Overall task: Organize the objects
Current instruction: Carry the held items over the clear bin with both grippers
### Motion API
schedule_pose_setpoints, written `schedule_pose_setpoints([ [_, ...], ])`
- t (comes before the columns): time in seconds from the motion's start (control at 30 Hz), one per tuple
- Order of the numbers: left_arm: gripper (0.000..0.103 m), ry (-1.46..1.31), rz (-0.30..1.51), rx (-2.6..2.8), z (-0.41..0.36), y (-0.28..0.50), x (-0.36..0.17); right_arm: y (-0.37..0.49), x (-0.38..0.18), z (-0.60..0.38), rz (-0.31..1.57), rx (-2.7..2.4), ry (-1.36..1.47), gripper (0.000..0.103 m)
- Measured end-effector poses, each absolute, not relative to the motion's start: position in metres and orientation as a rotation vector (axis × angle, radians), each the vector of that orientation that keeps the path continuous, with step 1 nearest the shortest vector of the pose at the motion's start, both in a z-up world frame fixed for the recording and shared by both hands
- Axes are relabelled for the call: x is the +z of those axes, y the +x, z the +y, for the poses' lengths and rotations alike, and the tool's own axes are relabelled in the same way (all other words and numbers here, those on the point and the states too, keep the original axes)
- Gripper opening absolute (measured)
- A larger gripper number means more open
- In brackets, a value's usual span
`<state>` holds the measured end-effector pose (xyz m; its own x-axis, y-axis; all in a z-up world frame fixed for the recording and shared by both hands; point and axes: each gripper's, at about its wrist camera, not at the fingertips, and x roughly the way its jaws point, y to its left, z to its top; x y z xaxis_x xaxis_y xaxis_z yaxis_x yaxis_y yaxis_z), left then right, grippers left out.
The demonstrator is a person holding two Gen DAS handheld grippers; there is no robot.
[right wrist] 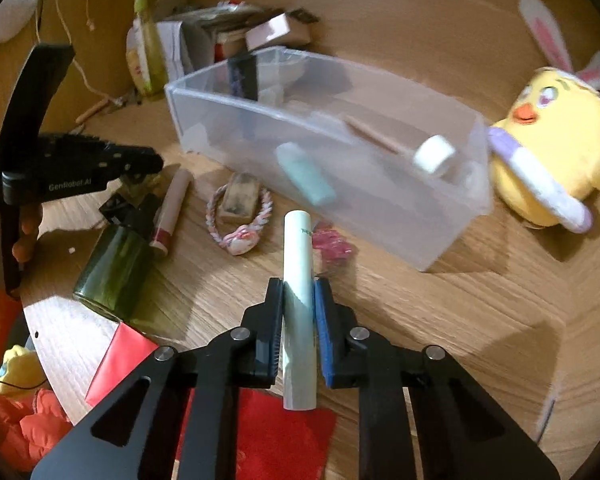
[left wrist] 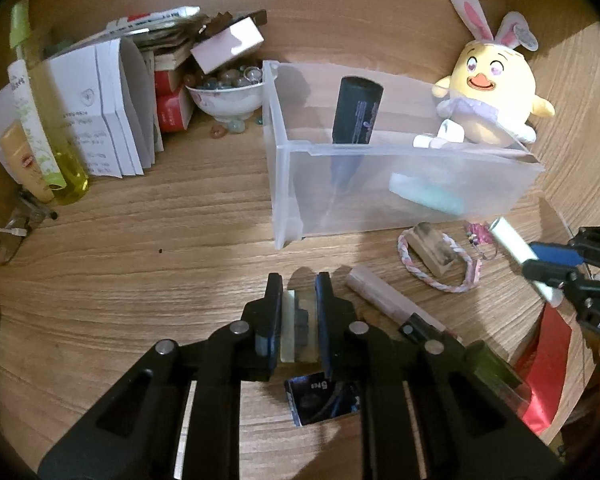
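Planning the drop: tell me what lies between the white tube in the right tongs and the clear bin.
Nothing tall. The right tongs grip the white tube above the table; only a low pink trinket lies on the wood before the clear bin. The bin's top is open.

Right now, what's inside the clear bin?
In the clear bin: a dark tube leaning upright, a teal tube lying flat, and a white-capped stick. The frosted walls blur anything else.

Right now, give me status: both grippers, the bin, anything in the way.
Left gripper shut on a small flat block. Right gripper shut on a pale tube. Clear bin ahead, partly filled. Braided bracelet and pink trinket lie before the bin.
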<state>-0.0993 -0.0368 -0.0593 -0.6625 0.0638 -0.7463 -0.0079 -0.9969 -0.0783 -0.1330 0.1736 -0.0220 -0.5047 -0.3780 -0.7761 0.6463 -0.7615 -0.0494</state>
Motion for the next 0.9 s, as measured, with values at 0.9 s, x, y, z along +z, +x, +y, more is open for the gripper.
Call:
schedule_pose_setpoints([
  [0.9,0.016,-0.942,-0.156,2.936,-0.025,-0.095,0.03,-0.141,0.056,0.171,0.219,-2.361,0.758,0.014],
])
